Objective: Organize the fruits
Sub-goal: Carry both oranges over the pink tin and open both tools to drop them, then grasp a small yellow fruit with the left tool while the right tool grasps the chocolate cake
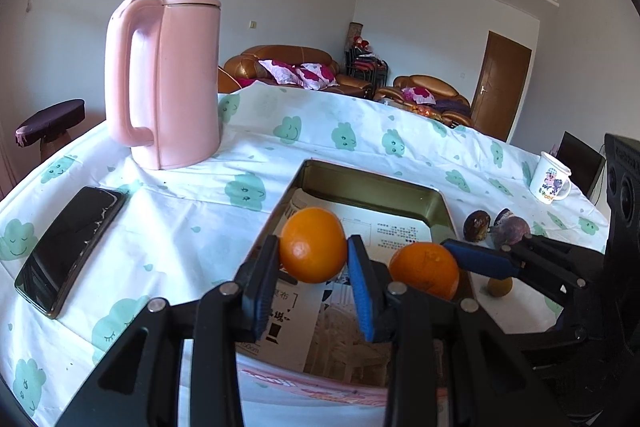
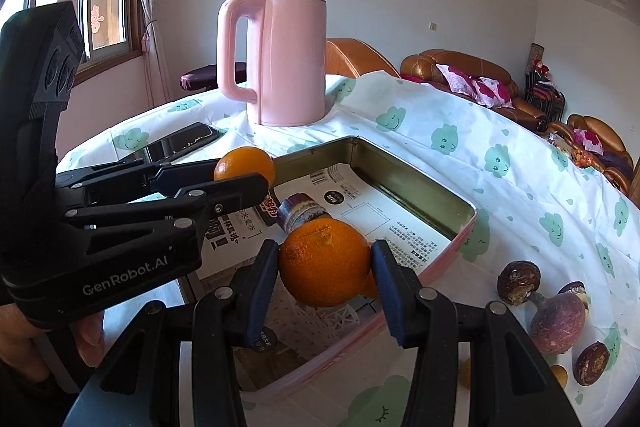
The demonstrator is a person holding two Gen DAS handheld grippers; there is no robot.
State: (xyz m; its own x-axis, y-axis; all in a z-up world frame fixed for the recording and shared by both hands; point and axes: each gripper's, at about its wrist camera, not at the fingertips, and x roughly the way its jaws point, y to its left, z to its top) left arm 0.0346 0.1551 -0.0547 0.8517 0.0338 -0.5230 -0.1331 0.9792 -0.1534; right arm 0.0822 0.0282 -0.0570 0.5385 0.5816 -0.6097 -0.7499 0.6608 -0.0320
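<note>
Both oranges clamped over the tin tray (image 2: 460,205), left gripper (image 1: 313,269) on one orange (image 1: 313,245), right gripper (image 2: 325,277) on another (image 2: 324,263); risk of rolling or colliding once released together.

Black left gripper (image 2: 244,179), marked GenRobot.AI, silver screws, seemingly blue-padded jaws.

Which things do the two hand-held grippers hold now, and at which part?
Each holds one orange across its middle: left hand-held gripper its orange, right hand-held gripper its orange.
</note>
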